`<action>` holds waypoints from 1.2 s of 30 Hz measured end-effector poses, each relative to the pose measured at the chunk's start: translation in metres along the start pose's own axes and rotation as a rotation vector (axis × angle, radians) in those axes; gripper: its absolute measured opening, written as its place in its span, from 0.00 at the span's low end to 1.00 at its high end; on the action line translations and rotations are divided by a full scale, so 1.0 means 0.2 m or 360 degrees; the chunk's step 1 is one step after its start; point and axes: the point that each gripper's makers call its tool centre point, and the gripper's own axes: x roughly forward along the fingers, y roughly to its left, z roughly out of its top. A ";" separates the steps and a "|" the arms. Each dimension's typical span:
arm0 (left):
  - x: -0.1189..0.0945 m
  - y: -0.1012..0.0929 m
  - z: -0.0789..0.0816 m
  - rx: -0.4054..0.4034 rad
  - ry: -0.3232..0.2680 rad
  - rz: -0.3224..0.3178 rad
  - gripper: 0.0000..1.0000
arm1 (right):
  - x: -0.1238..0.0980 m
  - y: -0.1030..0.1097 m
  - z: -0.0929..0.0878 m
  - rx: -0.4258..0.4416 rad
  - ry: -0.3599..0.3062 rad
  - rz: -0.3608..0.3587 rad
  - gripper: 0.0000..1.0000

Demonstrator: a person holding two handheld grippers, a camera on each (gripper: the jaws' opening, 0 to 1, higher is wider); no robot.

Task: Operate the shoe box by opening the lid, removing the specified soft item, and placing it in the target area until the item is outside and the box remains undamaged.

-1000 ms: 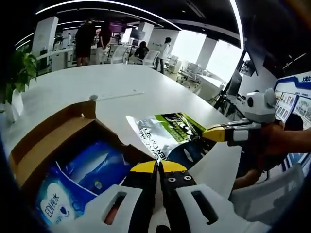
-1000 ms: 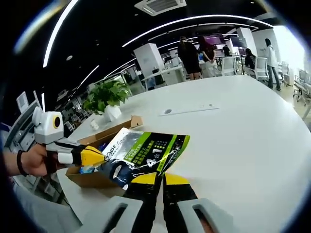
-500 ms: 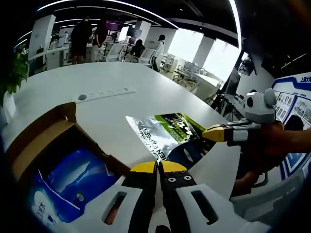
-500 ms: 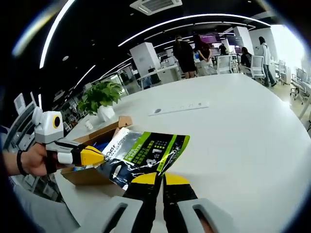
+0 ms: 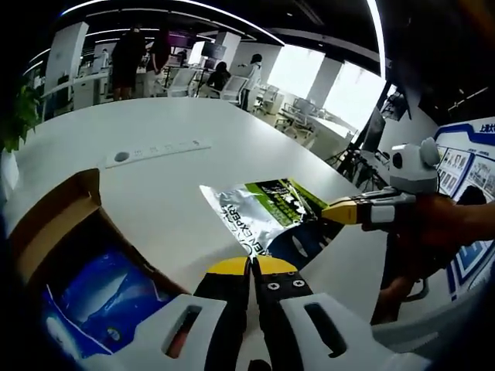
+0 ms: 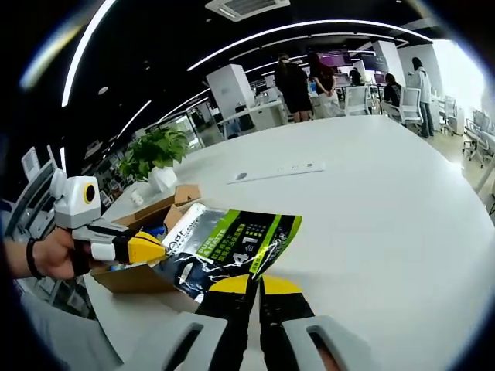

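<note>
Open-plan office, dark ceiling with long light strips, several people standing at far workstations. Wide white desk (image 6: 402, 201) in the foreground; a flat strip with round buttons (image 5: 158, 149) lies on it, well beyond the box.

Shoe box (image 5: 54, 239): brown cardboard, lid flap open, at the desk's near edge. Inside, a blue packet (image 5: 100, 297) with printed text lies flat. In the right gripper view the box (image 6: 147, 274) sits behind and below the held pouch, near a potted plant (image 6: 155, 154) in a white pot.

Soft item: a silver, green and black foil pouch (image 5: 267, 212), out of the box, held up above the desk between the two grippers. In the right gripper view it (image 6: 232, 247) spreads flat, print facing the camera.

Left gripper (image 5: 251, 267): yellow-tipped fingers pressed together on the pouch's lower edge. It also enters the right gripper view from the left (image 6: 143, 249), a person's hand around its handle, fingers clamped on the pouch's side.

Right gripper (image 6: 253, 284): fingers narrow, pinching the pouch's near edge. In the left gripper view it (image 5: 340, 212) comes in from the right, tip closed on the pouch's corner.
</note>
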 end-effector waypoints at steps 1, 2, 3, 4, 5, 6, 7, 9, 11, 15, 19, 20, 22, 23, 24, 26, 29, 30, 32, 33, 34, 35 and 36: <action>0.01 0.00 0.00 0.0001 0.0004 0.0002 0.00 | 0.01 -0.01 0.00 0.0006 0.0002 0.0001 0.00; 0.01 0.01 0.00 0.0002 0.0007 0.0004 0.00 | 0.01 -0.01 0.01 0.0004 0.0002 0.0002 0.00; 0.02 0.01 0.00 0.0003 0.0010 0.0006 0.00 | 0.02 -0.02 0.01 -0.0003 0.0003 0.0003 0.00; 0.03 0.01 0.00 -0.0002 0.0013 0.0008 0.00 | 0.02 -0.03 0.01 -0.0003 0.0004 0.0005 0.00; 0.03 0.02 0.01 -0.0008 0.0013 0.0009 0.00 | 0.02 -0.03 0.01 -0.0002 0.0005 0.0006 0.00; 0.04 0.02 0.02 -0.0019 0.0006 0.0011 0.00 | 0.03 -0.04 0.02 -0.0001 0.0006 0.0008 0.00; 0.05 0.02 0.02 -0.0030 0.0003 0.0009 0.00 | 0.03 -0.05 0.02 0.0001 0.0007 0.0008 0.00; 0.07 0.02 0.03 -0.0032 0.0002 0.0009 0.00 | 0.04 -0.07 0.02 0.0005 0.0009 0.0006 0.00; 0.08 0.02 0.03 -0.0023 0.0009 0.0010 0.00 | 0.04 -0.09 0.02 0.0010 0.0014 0.0005 0.00; 0.12 0.02 0.01 0.0039 0.0044 0.0026 0.00 | 0.06 -0.10 0.01 0.0012 0.0038 0.0012 0.00; 0.14 0.03 0.02 0.0080 0.0043 0.0040 0.00 | 0.10 -0.14 0.01 0.0010 0.0049 0.0012 0.00; 0.15 0.03 0.03 0.0090 0.0040 0.0044 0.00 | 0.10 -0.15 0.01 0.0015 0.0048 0.0013 0.00; 0.16 0.04 0.03 0.0102 0.0049 0.0045 0.00 | 0.11 -0.15 0.01 0.0013 0.0051 0.0013 0.00; 0.16 0.05 0.03 0.0109 0.0050 0.0047 0.00 | 0.12 -0.16 0.01 0.0017 0.0053 0.0017 0.00; 0.17 0.05 0.03 0.0123 0.0055 0.0049 0.00 | 0.13 -0.16 0.01 0.0015 0.0056 0.0018 0.00; 0.18 0.06 0.03 0.0131 0.0059 0.0053 0.00 | 0.14 -0.16 0.01 0.0013 0.0063 0.0023 0.00; 0.19 0.06 0.04 0.0141 0.0068 0.0059 0.00 | 0.16 -0.18 0.00 0.0015 0.0074 0.0025 0.00; 0.20 0.07 0.04 0.0153 0.0076 0.0064 0.00 | 0.17 -0.18 0.00 0.0016 0.0076 0.0027 0.00; 0.20 0.07 0.04 0.0167 0.0083 0.0068 0.00 | 0.18 -0.19 0.00 0.0015 0.0080 0.0026 0.00; 0.21 0.07 0.04 0.0192 0.0096 0.0073 0.00 | 0.19 -0.20 0.00 0.0016 0.0082 0.0026 0.00; 0.22 0.07 0.04 0.0203 0.0100 0.0077 0.00 | 0.19 -0.20 0.01 0.0018 0.0083 0.0027 0.00; 0.23 0.07 0.04 0.0223 0.0108 0.0081 0.00 | 0.20 -0.21 0.00 0.0018 0.0085 0.0027 0.00; 0.23 0.07 0.03 0.0238 0.0116 0.0084 0.00 | 0.20 -0.21 0.00 0.0016 0.0088 0.0027 0.00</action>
